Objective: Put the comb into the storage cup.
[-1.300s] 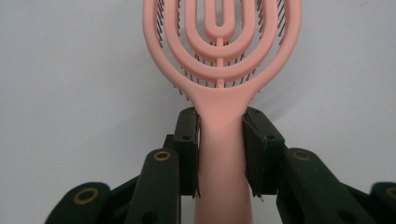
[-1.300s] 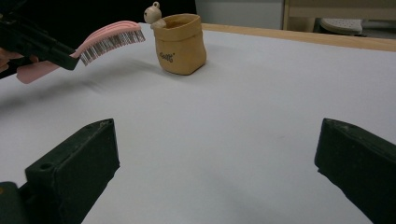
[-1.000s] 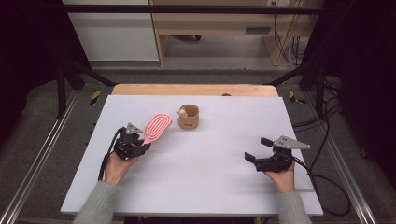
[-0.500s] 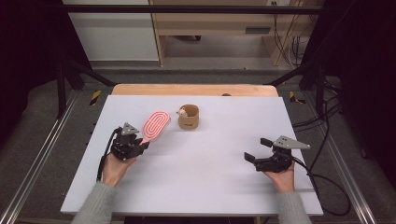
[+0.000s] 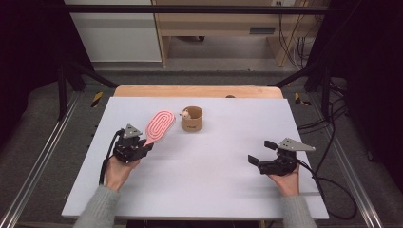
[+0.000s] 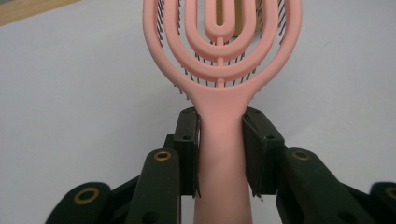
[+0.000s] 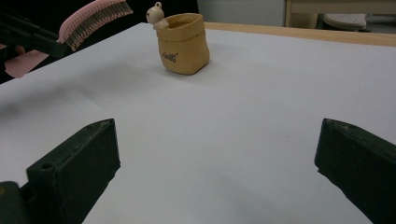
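Observation:
My left gripper (image 5: pixel 142 144) is shut on the handle of a pink vented hairbrush (image 5: pixel 159 125), whose oval head points toward a tan pouch-shaped holder (image 5: pixel 192 119). In the left gripper view both pads (image 6: pixel 188 140) press the brush handle (image 6: pixel 221 135) from either side. The brush head (image 7: pixel 93 18) is lifted off the table with its bristles facing down in the right gripper view. A small pale figure (image 7: pixel 155 15) perches on the holder's (image 7: pixel 183 44) rim. My right gripper (image 5: pixel 259 153) rests open near the table's right front, nothing between its jaws.
The white tabletop (image 5: pixel 223 156) has a wooden strip (image 5: pixel 195 91) along its far edge. Metal rails (image 5: pixel 38 156) flank both sides, and cables (image 5: pixel 332 185) trail off the right. A wooden shelf unit (image 5: pixel 223 23) stands on the floor beyond.
The left hand with the brush has shifted slightly left and back toward the person, drawing the brush head a little away from the holder. The right gripper has stayed put.

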A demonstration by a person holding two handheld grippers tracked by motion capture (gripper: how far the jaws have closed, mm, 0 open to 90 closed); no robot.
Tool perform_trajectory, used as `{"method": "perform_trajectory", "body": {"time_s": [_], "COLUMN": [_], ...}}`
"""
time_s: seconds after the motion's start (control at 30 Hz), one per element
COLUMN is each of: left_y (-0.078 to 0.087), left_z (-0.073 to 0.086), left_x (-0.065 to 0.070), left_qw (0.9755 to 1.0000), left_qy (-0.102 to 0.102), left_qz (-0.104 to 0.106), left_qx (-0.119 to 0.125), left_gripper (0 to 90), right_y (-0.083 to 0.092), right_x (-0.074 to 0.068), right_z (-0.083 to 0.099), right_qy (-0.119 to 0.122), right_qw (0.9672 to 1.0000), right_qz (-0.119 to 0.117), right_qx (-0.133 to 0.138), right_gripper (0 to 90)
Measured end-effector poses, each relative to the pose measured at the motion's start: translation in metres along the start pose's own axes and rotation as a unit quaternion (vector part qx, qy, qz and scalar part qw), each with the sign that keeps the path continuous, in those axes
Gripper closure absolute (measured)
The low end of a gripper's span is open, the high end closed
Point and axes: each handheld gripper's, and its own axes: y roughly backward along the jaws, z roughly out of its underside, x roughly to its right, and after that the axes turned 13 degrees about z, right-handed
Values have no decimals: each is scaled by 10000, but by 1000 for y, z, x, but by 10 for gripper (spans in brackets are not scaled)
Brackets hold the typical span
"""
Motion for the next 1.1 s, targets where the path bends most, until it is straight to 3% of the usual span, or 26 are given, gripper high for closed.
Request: {"method": "perform_trajectory", "body": {"time_s": [0.4,0.73,1.1], "left_y": [-1,-2,-5], "left_z": [-3,-6,-7], "left_x": [12,24,34], "left_qw": [9998,9991,9986], "left_qy": [-142,-343,-434], "left_qz": [19,70,120], "left_qx": [129,229,281], "left_gripper": [686,686,686], "right_y": [-1,-4,-8], "right_x": [-7,-19,-32], "right_z": [-5,-10,-13], "right_qy": [7,48,48], "right_qw": [10000,9999,9998], "right_qz": [-53,-125,-171], "right_qx": [22,6,17], "right_gripper": [4,4,4]}}
